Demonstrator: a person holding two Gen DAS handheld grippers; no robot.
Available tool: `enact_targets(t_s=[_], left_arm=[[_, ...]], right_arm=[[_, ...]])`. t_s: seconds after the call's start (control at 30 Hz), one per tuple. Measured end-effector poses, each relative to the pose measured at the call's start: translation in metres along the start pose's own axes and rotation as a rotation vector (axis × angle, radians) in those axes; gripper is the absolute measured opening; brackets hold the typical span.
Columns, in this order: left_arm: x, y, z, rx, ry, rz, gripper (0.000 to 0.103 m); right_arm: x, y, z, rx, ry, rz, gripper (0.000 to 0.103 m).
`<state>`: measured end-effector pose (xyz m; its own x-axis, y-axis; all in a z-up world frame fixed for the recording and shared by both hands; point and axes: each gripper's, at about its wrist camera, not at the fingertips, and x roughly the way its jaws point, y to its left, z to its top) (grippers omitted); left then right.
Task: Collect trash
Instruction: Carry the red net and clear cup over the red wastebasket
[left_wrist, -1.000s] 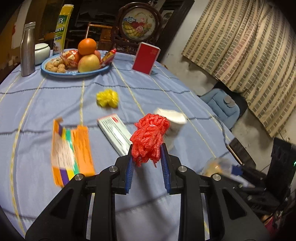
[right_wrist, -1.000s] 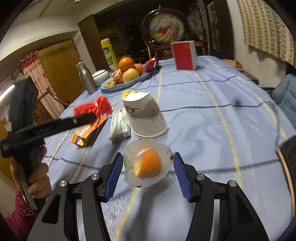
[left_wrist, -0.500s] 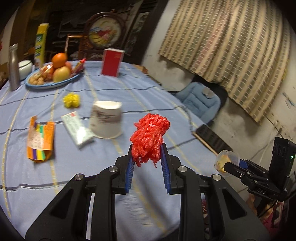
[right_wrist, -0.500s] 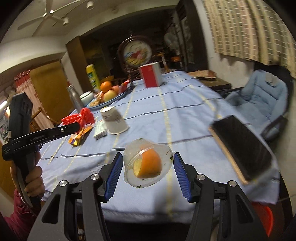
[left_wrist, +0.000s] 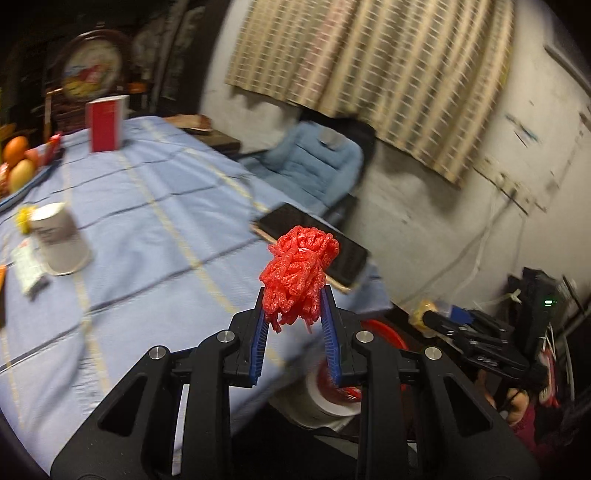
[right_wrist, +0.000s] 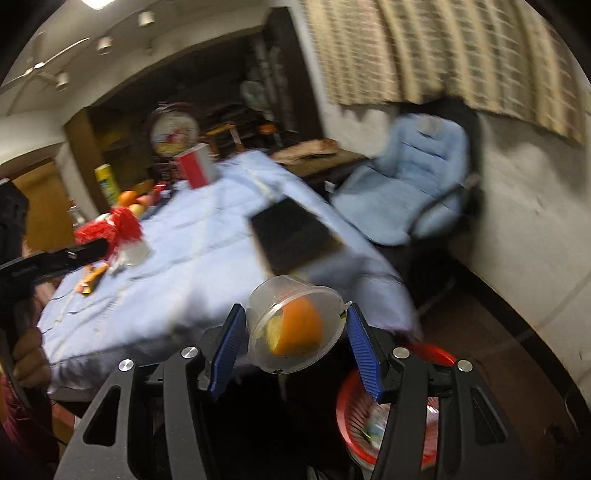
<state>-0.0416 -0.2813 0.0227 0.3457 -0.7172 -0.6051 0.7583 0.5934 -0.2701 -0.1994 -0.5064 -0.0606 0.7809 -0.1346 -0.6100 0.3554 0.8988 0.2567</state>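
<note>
My left gripper (left_wrist: 293, 314) is shut on a crumpled red foam net (left_wrist: 299, 273), held beyond the table's near corner; the same red foam net (right_wrist: 118, 225) shows at far left in the right wrist view. My right gripper (right_wrist: 295, 332) is shut on a clear plastic cup (right_wrist: 291, 325) with orange peel inside, past the table edge. A red trash basket (right_wrist: 373, 417) stands on the floor below and right of the cup; the same red trash basket (left_wrist: 384, 336) is partly hidden behind my left fingers. In the left wrist view the right gripper (left_wrist: 428, 317) hangs at lower right.
The blue-clothed table (left_wrist: 155, 206) carries a white paper cup (left_wrist: 59, 240), a small box (left_wrist: 26, 269), a red box (left_wrist: 105, 123), a fruit plate (left_wrist: 18, 162) and a black tablet (left_wrist: 314, 243) at its corner. A blue padded chair (right_wrist: 402, 184) stands by the wall. A white roll (left_wrist: 325, 402) sits under the table edge.
Both grippers have swung right, away from the table middle to beyond its corner, still holding the net and the cup. The red basket has come into view below.
</note>
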Motion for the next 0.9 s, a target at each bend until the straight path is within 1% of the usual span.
enact_targets(t_s=[0.03, 0.1, 0.17, 0.2, 0.27, 0.33, 0.43, 0.57, 0.8, 0.87, 0.9], left_arm=[[0.005, -0.007, 0.000, 0.010, 0.008, -0.009, 0.028], [0.020, -0.023, -0.001, 0.033, 0.034, -0.035, 0.028], [0.038, -0.039, -0.002, 0.056, 0.070, -0.059, 0.028], [0.045, -0.045, -0.003, 0.064, 0.084, -0.065, 0.028], [0.062, -0.057, -0.006, 0.085, 0.122, -0.081, 0.028], [0.079, -0.069, -0.009, 0.108, 0.162, -0.101, 0.028], [0.100, -0.086, -0.013, 0.138, 0.210, -0.127, 0.028], [0.132, -0.118, -0.021, 0.203, 0.279, -0.155, 0.028], [0.183, -0.163, -0.035, 0.290, 0.389, -0.191, 0.030], [0.195, -0.172, -0.039, 0.305, 0.422, -0.198, 0.037], [0.198, -0.174, -0.040, 0.309, 0.433, -0.196, 0.050]], right_arm=[[0.002, -0.009, -0.006, 0.011, 0.012, -0.014, 0.056], [0.015, -0.032, -0.021, 0.034, 0.055, -0.077, 0.058], [0.028, -0.048, -0.033, 0.046, 0.092, -0.146, 0.078], [0.032, -0.056, -0.038, 0.058, 0.103, -0.163, 0.079], [0.034, -0.069, -0.044, 0.088, 0.106, -0.165, 0.079], [0.029, -0.080, -0.044, 0.120, 0.080, -0.164, 0.079], [0.016, -0.100, -0.043, 0.173, 0.030, -0.173, 0.082], [0.004, -0.128, -0.044, 0.243, -0.015, -0.179, 0.083], [0.000, -0.158, -0.054, 0.305, -0.018, -0.186, 0.083], [-0.002, -0.162, -0.056, 0.313, -0.017, -0.187, 0.083], [-0.003, -0.165, -0.057, 0.318, -0.018, -0.187, 0.083]])
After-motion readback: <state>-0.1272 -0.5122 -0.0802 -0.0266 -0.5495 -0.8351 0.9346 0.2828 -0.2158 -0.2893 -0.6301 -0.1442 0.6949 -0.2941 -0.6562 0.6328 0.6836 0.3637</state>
